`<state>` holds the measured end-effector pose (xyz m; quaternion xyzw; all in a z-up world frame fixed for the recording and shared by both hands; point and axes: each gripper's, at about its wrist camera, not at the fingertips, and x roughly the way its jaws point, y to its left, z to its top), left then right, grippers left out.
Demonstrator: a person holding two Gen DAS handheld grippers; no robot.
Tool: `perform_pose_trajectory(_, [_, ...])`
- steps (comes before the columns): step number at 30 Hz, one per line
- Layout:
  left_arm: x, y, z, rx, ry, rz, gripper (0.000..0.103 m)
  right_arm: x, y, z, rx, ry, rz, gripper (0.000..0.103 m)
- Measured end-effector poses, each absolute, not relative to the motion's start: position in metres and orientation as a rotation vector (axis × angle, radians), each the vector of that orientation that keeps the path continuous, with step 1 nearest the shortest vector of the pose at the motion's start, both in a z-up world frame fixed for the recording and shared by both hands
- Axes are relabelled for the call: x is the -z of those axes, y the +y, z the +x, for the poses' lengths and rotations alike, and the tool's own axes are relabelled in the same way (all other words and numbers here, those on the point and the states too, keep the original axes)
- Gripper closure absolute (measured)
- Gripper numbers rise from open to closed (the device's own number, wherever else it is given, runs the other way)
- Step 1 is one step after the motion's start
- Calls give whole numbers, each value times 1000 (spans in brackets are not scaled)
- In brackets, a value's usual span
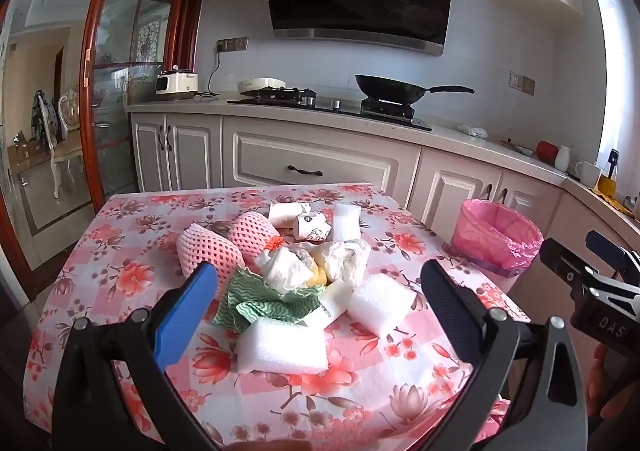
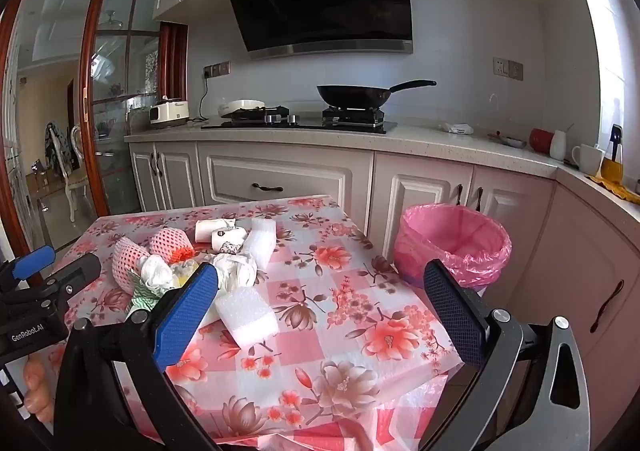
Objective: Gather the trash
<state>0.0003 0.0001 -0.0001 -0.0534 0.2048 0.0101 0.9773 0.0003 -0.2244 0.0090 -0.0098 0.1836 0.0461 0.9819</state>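
Note:
A pile of trash lies on the floral table (image 1: 132, 227): two pink foam fruit nets (image 1: 208, 251), crumpled white tissue (image 1: 320, 263), a green wavy cloth (image 1: 260, 303), white foam blocks (image 1: 284, 347), a paper cup (image 1: 312, 229). My left gripper (image 1: 320, 311) is open, held above the pile's near side, with nothing between its jaws. My right gripper (image 2: 320, 311) is open and empty over the table's right part, with a white foam block (image 2: 246, 315) near its left finger. A bin with a pink bag (image 2: 452, 243) stands right of the table; it also shows in the left wrist view (image 1: 496, 239).
Kitchen counter (image 1: 280, 111) behind the table holds a stove, a black wok (image 1: 388, 89) and a cooker. Cabinets run along the back and right. Cups and a bottle (image 2: 612, 159) stand on the right counter. A glass door (image 1: 112, 91) is at left.

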Motion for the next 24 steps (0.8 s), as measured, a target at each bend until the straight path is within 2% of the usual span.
perform_pose_trajectory(24, [4,-1,1,-22,418,-109,4,-7,-226,2,-94,381,-9,7])
